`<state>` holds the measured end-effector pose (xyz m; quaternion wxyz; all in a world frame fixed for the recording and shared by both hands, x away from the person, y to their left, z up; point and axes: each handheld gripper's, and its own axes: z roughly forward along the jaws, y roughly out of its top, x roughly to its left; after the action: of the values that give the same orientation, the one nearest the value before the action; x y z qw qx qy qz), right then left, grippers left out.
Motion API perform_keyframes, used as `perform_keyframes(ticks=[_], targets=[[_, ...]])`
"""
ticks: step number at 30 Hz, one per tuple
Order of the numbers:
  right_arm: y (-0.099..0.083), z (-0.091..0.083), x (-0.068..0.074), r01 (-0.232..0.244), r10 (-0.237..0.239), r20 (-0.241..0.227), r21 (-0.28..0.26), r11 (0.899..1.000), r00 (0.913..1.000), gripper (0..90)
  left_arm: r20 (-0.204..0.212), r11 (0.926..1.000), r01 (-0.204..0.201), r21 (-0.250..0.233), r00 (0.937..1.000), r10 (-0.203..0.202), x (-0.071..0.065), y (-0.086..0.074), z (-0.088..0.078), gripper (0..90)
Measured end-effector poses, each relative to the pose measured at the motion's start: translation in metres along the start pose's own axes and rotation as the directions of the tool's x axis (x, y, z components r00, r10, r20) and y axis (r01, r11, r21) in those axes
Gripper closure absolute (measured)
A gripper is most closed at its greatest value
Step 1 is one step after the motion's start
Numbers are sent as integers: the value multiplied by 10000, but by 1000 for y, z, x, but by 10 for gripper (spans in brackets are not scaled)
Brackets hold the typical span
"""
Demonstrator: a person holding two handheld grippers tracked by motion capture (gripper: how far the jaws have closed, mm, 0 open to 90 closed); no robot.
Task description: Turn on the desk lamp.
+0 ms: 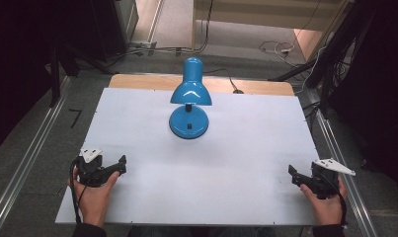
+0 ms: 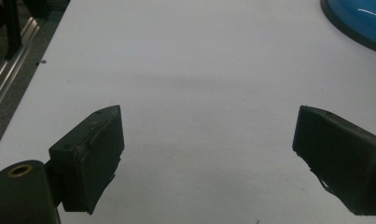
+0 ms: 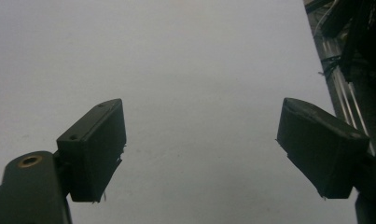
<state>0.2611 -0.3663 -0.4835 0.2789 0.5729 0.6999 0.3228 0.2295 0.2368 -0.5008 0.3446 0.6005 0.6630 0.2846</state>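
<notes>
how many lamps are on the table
1: a blue desk lamp stands at the far middle of the white table, between and beyond the two grippers. Its base edge shows in the left gripper view.

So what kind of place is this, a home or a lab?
Most likely a lab or recording workspace, not a home. A blue lamp stands alone on a white table, metal rails run along the carpeted floor beside it, and loose cables trail behind.

Your right tongs [image 3: 202,149] hang spread wide over bare white desk [image 3: 176,56], with its edge at right.
</notes>
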Motion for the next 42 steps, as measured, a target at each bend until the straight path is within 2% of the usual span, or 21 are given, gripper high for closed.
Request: perform_keyframes(ticks=[3, 6, 11, 15, 24, 28, 31, 42], targets=[[2, -1, -1, -191, 190, -124, -72, 9998, 9997, 135, 96, 9999, 59, -102, 9999, -58, -2, 2, 0, 96], [1, 0, -2, -214, 216, -174, 74, 9997, 9996, 133, 267, 9999, 140, -82, 9995, -138, -6, 3, 3, 96], [1, -2, -3, -304, 304, -202, -16, 9995, 9993, 132, 408, 9998, 175, -131, 9990, -170, -11, 5, 5, 96], [1, -3, -5, -488, 487, -343, -39, 9988, 9982, 124, 720, 9996, 184, -190, 9973, -170, -16, 8, 6, 96], [1, -3, -8, -647, 647, -442, 14, 9979, 9969, 124, 945, 9992, 341, -200, 9950, -321, -21, 12, 11, 96], [1, -2, -10, -670, 673, -434, 77, 9977, 9968, 124, 975, 9996, 234, -132, 9950, -220, -25, 15, 15, 96], [0, -3, -12, -809, 814, -412, 127, 9966, 9958, 124, 1053, 9997, 224, -125, 9942, -210, -30, 17, 18, 96], [0, -2, -13, -781, 784, -415, 105, 9969, 9961, 124, 1295, 9997, 197, -138, 9914, -178, -46, 25, 25, 96]])
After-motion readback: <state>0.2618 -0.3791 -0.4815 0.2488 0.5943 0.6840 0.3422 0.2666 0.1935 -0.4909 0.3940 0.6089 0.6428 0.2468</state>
